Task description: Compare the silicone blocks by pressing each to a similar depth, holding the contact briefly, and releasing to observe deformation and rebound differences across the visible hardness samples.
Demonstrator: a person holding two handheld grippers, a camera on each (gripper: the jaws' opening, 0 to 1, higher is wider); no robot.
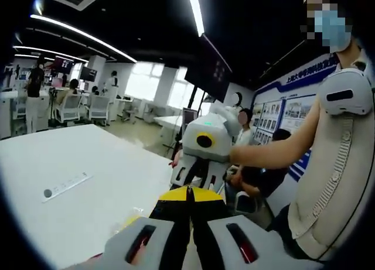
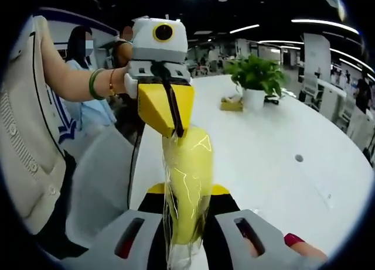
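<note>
A yellow silicone block [image 2: 186,182] wrapped in clear plastic hangs upright between the two grippers, over the white table's [image 2: 263,141] edge. In the right gripper view, my right gripper [image 2: 187,192] is shut on the block's lower part, its yellow-tipped jaws on either side. From above, my left gripper [image 2: 174,129] comes down with its yellow jaws shut on the top edge of the wrap. In the left gripper view, my left gripper [image 1: 188,192] has its jaws pressed together, and the right gripper [image 1: 196,175] faces it closely from beyond.
A potted plant [image 2: 256,77] and a small yellow item [image 2: 231,104] stand far along the table. A pale strip [image 1: 66,185] lies on the table [image 1: 88,164]. A person in a cream vest [image 1: 334,182] holds the grippers; other people sit behind.
</note>
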